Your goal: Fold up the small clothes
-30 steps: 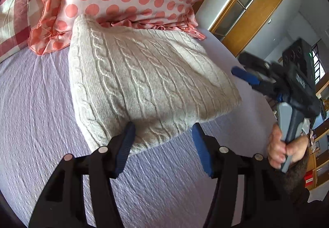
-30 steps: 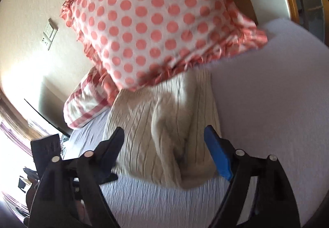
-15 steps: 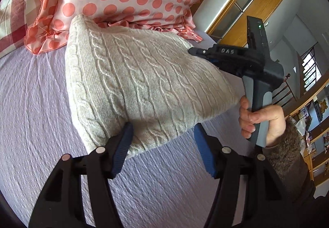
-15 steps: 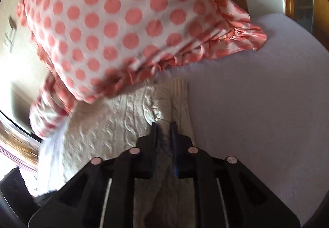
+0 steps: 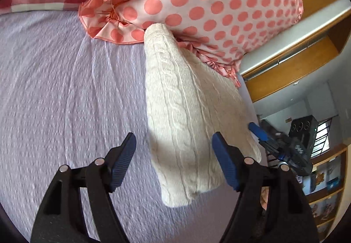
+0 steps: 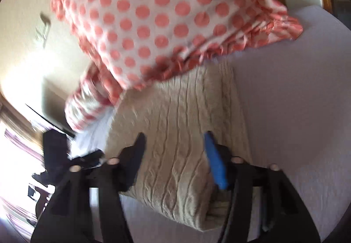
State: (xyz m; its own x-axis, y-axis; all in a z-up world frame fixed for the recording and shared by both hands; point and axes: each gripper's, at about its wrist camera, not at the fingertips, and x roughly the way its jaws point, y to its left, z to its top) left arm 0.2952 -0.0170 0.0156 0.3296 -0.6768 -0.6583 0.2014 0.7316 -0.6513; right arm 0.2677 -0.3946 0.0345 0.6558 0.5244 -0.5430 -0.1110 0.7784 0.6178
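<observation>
Sweater [image 5: 186,111]: I see it folded on the bed [image 5: 54,89], far end against the dotted pillow [image 5: 208,1].
Left hand-held gripper [image 5: 173,155]: fingers apart, empty.
Right hand-held gripper [image 6: 175,155]: fingers apart over the sweater, empty.

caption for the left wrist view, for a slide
Open left gripper over a folded cream cable-knit sweater on a lilac bedsheet, polka-dot pillow behind.

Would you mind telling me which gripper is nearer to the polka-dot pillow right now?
Right, though only narrowly. The right gripper hangs open over the folded sweater, short of the polka-dot pillow. The left gripper hangs open at the sweater's near end, farther back.
</observation>
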